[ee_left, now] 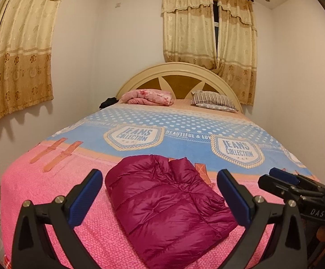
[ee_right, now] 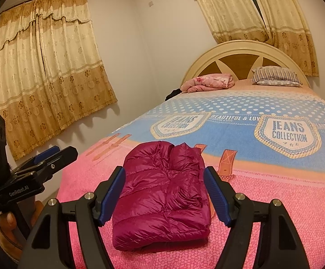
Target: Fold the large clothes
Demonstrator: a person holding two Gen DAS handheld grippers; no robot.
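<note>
Bed (ee_right: 274, 201) with pink-and-blue cover fills both views. Magenta puffer jacket (ee_right: 162, 192), lower centre, lies as a compact folded bundle; folding appears essentially complete. Left gripper (ee_left: 160, 192) and right gripper (ee_right: 164, 192): jaws spread wide, holding nothing, above the jacket.

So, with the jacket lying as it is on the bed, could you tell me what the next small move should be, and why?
Probably draw both grippers back and leave the magenta puffer jacket alone. It already lies as a compact folded bundle on the bed cover, and the left gripper and right gripper are both open, holding nothing. If anything, a light press on its puffy top might flatten it.
</note>
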